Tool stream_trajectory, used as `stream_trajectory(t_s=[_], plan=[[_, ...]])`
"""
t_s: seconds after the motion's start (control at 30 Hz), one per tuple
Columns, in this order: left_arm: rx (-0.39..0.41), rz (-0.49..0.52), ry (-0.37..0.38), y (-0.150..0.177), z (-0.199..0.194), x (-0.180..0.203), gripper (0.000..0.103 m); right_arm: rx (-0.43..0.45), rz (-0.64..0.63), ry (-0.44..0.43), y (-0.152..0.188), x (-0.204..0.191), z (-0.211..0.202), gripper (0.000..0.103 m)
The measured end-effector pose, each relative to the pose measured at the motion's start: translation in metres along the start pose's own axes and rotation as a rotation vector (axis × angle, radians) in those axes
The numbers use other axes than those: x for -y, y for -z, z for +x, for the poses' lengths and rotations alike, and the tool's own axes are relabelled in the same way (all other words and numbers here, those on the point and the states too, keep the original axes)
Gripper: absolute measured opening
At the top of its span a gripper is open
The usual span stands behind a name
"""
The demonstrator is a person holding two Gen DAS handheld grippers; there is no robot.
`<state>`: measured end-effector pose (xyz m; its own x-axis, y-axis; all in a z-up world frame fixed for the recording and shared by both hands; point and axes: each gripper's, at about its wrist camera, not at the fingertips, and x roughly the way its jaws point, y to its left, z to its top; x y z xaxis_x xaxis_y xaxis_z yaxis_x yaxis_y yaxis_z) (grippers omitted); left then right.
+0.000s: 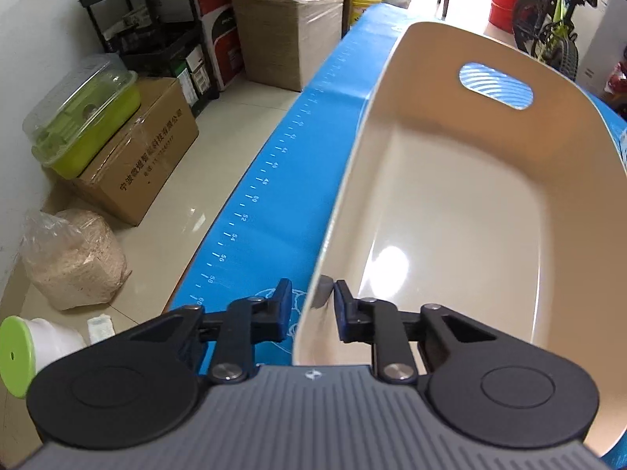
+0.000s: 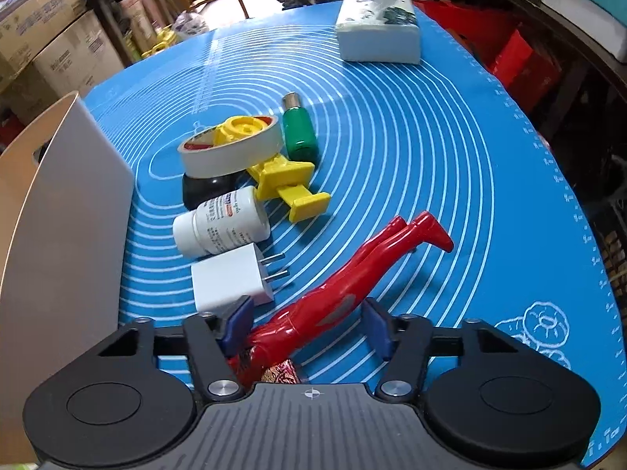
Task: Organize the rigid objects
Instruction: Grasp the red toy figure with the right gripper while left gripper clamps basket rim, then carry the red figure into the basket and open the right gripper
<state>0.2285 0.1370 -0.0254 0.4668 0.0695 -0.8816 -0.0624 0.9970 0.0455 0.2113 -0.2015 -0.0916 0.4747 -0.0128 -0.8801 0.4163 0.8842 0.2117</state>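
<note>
The left gripper (image 1: 312, 315) pinches the near wall of the empty beige tub (image 1: 450, 211) on the blue mat (image 1: 282, 180).

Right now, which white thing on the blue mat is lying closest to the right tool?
The white plug, with two metal prongs; the pill bottle and tissue box lie farther off.

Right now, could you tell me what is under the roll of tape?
The roll of tape rests tilted on a black rounded object and the yellow plastic toy. Whatever lies beneath its centre is hidden.
</note>
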Motion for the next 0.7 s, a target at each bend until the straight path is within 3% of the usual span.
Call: stream_trajectory(t_s=[0.1, 0.2, 0.43, 0.7], plan=[[-0.010, 0.005, 0.016, 0.002, 0.000, 0.002, 0.015, -0.020, 0.053, -0.029, -0.002, 0.004, 0.004, 0.054], [-0.012, -0.004, 0.018, 0.002, 0.000, 0.001, 0.015, -0.007, 0.048, -0.015, -0.002, 0.002, 0.003, 0.043], [-0.021, -0.025, 0.029, 0.000, 0.000, -0.002, 0.014, 0.028, 0.003, -0.026, 0.000, -0.002, -0.004, 0.030], [-0.021, -0.032, 0.029, 0.000, 0.000, -0.002, 0.013, 0.080, 0.050, -0.046, -0.005, 0.007, -0.026, 0.030]])
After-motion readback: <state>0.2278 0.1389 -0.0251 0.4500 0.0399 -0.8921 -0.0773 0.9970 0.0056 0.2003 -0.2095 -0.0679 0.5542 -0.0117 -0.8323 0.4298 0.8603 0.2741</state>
